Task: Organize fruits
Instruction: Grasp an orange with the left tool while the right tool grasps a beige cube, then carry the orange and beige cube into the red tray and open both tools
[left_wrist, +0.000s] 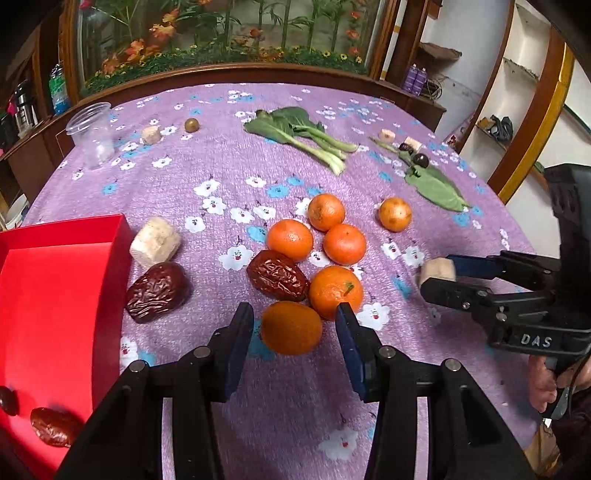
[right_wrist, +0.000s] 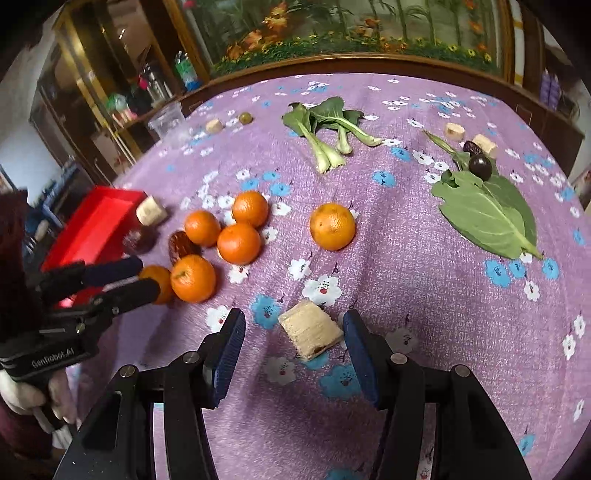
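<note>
Mandarin (left_wrist: 291, 328) sits on the worktop (left_wrist: 221, 177) right between the blue pads of your left hand-held gripper (left_wrist: 294, 325), whose jaws are spread with a gap on both sides of the fruit, so nothing is pinched. Just beyond it lie four more mandarins clustered together (left_wrist: 325, 243) with a wrinkled red date (left_wrist: 277, 275) touching them, and a sixth mandarin (left_wrist: 395, 214) sits apart to the right. A second date (left_wrist: 157, 291) and a pale cut chunk (left_wrist: 155, 242) rest beside the rim of the red tray (left_wrist: 55, 295), which already holds two dates at its near corner (left_wrist: 51, 426). Your right hand-held gripper (right_wrist: 295, 338) straddles another pale chunk (right_wrist: 310, 334); its right pad looks very close to the piece, the left stands clear, so it is open around it, not gripping. Farther back on the purple flowered cloth you have bok choy (right_wrist: 325, 129), a large green leaf (right_wrist: 487, 214) with a dark round fruit (right_wrist: 480, 167) at its top, more pale pieces, and a clear plastic cup (left_wrist: 92, 134).
</note>
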